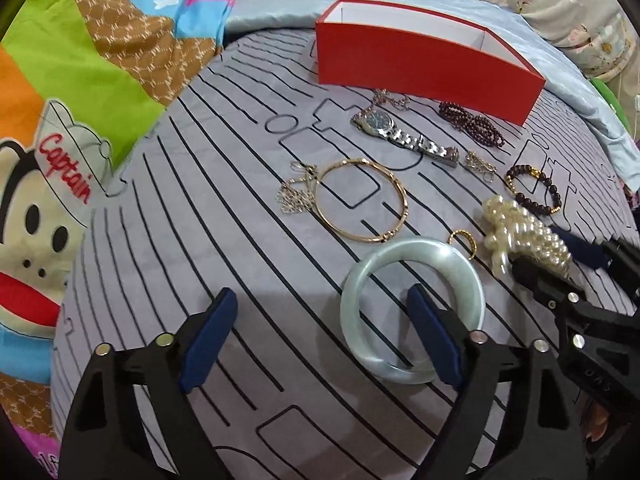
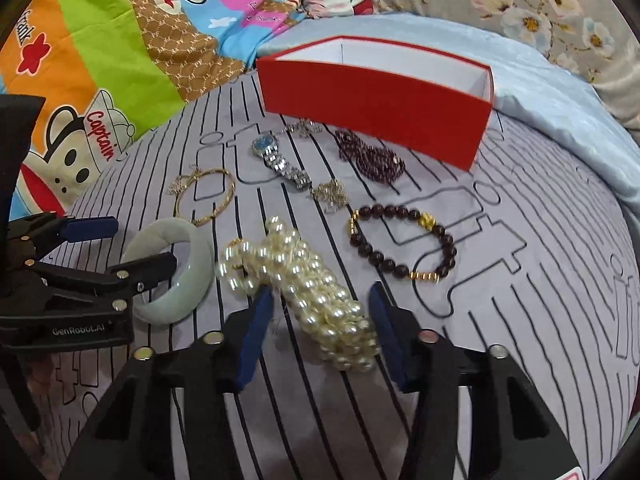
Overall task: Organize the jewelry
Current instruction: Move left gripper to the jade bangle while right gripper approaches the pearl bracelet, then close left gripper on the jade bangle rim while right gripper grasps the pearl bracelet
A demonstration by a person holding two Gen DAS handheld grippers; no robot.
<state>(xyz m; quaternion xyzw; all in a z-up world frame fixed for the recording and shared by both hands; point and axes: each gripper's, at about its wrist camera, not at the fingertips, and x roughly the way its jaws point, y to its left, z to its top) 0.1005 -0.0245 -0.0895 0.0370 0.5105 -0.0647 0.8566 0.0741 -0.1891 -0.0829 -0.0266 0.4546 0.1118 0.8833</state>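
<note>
Two grippers, both spread wide: left gripper (image 1: 322, 334) has one finger inside the single jade bangle (image 1: 412, 308); right gripper (image 2: 320, 332) straddles one pearl bundle (image 2: 304, 288). One red box (image 2: 376, 108) sits beyond the fingers.

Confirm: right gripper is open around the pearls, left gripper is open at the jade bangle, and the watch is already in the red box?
Not quite. The watch lies on the striped cloth in front of the red box, not in it, as the right wrist view shows. The rest holds: right gripper open around the pearls, left gripper open at the jade bangle.
</note>
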